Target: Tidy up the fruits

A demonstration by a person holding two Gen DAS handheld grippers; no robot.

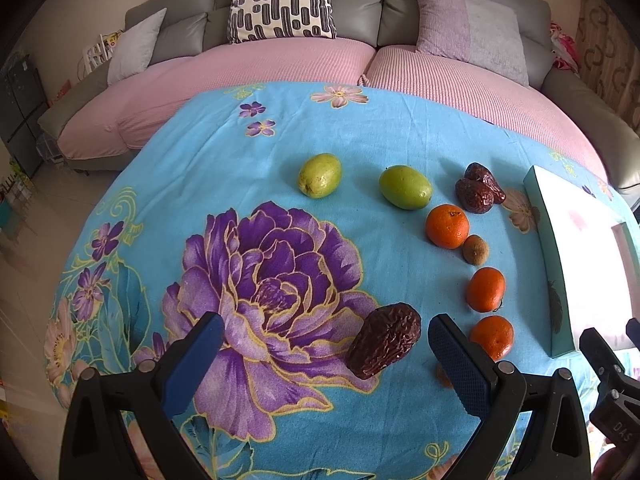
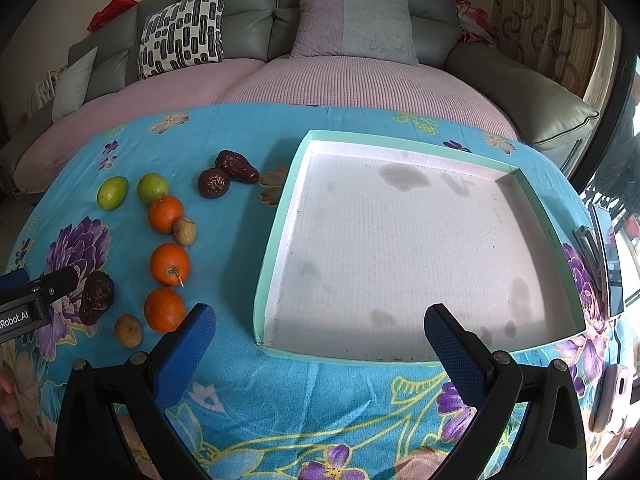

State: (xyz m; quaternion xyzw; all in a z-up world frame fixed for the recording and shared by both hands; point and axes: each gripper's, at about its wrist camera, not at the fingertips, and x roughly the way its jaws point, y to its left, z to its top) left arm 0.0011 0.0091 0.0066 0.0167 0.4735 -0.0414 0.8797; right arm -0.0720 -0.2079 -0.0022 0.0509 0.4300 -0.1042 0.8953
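Fruits lie on a blue flowered cloth [image 1: 240,184]: two green fruits [image 1: 320,175] [image 1: 405,187], two dark red dates [image 1: 478,193] side by side, three oranges [image 1: 447,226] [image 1: 485,289] [image 1: 492,336] and small brown fruits [image 1: 475,249]. My left gripper [image 1: 324,354] stands open around a single dark date [image 1: 385,340], which lies nearer its right finger, apart from both pads. In the right wrist view my right gripper [image 2: 318,338] is open and empty, just in front of the near rim of the empty teal box [image 2: 264,280]. The date [image 2: 97,297] shows there beside the left gripper's tip.
A grey sofa with pink seat covers [image 1: 256,64] and cushions runs behind the table. A phone on a stand [image 2: 610,256] sits at the table's right edge, and a pink device [image 2: 612,396] lies near the front right corner.
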